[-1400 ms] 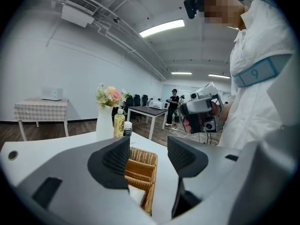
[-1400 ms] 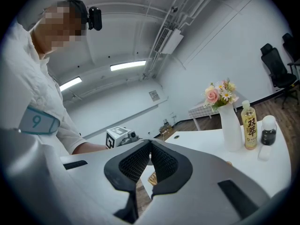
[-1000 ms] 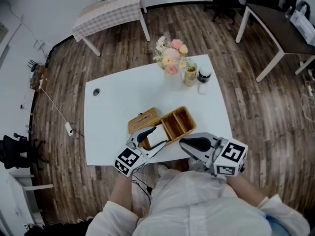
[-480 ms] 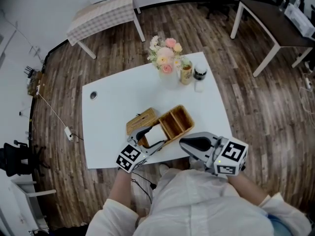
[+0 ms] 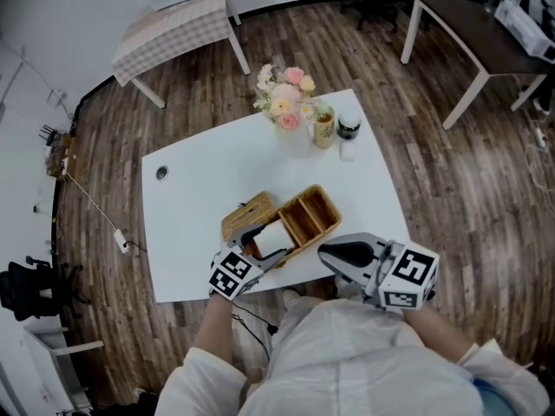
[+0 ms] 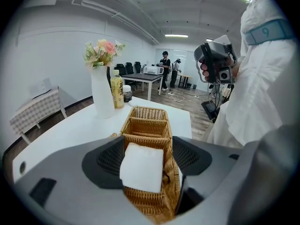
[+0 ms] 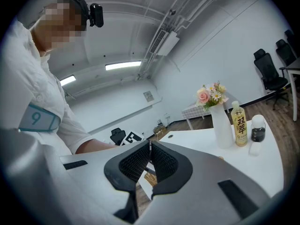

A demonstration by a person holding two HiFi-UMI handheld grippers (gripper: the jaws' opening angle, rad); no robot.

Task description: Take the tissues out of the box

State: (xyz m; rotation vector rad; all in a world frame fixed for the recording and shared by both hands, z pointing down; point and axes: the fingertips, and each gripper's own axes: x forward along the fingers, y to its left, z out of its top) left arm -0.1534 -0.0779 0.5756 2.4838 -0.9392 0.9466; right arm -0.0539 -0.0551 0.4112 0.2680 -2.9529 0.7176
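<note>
A wicker box (image 5: 305,217) with several compartments sits near the front edge of the white table (image 5: 199,198). A white stack of tissues (image 5: 274,237) stands in its near compartment. My left gripper (image 5: 267,244) reaches into that end. Its jaws are opening, and they straddle the tissues (image 6: 143,167) and the box wall (image 6: 146,125) without pressing on them. In the left gripper view the left gripper (image 6: 147,156) frames the stack between its pads. My right gripper (image 5: 328,254) hangs shut over the table's front edge, right of the box. In its own view the right gripper (image 7: 150,161) holds nothing.
A wicker lid (image 5: 247,214) lies against the box's left side. At the back of the table stand a white vase of flowers (image 5: 286,115), a yellow bottle (image 5: 323,128) and a dark jar (image 5: 348,128). A cable hole (image 5: 162,173) is at the far left.
The left gripper stays at the tissue compartment and its jaws have spread a little. The right gripper has not moved. The head view has drifted slightly.
</note>
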